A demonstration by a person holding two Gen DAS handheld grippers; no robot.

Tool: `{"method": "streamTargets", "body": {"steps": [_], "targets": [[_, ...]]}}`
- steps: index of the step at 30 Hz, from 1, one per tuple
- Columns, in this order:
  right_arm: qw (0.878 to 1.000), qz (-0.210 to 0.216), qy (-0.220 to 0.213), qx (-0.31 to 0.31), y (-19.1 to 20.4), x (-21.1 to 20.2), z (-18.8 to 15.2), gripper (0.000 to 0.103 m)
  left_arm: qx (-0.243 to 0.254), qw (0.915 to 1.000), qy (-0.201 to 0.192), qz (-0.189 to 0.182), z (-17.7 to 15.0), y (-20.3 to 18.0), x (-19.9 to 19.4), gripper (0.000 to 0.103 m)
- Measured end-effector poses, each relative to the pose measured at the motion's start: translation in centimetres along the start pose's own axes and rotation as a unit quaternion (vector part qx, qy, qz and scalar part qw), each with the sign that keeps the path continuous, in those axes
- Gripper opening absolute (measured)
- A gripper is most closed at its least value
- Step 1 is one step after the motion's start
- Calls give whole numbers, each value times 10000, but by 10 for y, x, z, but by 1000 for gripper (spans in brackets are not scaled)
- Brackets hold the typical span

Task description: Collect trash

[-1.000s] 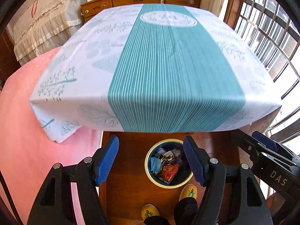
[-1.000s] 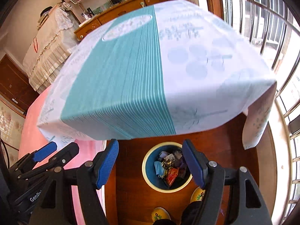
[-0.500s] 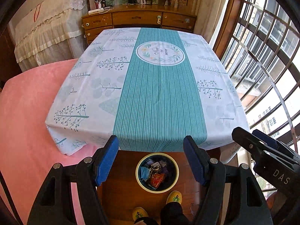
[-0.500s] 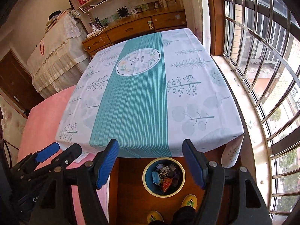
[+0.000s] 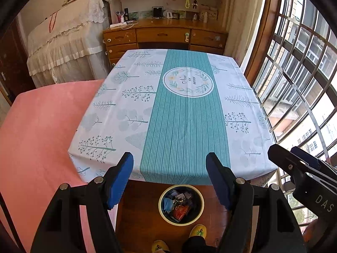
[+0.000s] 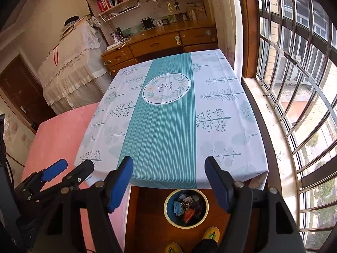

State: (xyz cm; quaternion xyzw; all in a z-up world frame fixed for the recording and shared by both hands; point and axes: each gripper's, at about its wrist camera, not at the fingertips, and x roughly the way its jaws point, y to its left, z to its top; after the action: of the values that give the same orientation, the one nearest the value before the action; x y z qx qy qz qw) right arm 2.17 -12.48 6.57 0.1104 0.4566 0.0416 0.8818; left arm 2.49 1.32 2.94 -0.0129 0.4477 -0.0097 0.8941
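With the trash lying in the bin near the bare tablecloth, collection looked finished; left gripper and right gripper hung apart, empty, needing only withdrawal.

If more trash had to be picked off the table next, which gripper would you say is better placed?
Neither clearly. The left gripper and right gripper are both open, empty, side by side above the bin, and the tablecloth shows no trash to reach for.
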Motion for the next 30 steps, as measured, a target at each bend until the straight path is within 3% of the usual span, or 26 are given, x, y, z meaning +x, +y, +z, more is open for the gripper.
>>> {"method": "streamTargets", "body": {"steps": [8, 30], "targets": [[9997, -39, -182, -134, 9, -6, 7, 71, 34, 9999, -125, 63, 8, 3, -3, 70], [9998, -70, -52, -160, 11, -5, 4, 71, 122, 9998, -156, 22, 8, 3, -4, 70]]}}
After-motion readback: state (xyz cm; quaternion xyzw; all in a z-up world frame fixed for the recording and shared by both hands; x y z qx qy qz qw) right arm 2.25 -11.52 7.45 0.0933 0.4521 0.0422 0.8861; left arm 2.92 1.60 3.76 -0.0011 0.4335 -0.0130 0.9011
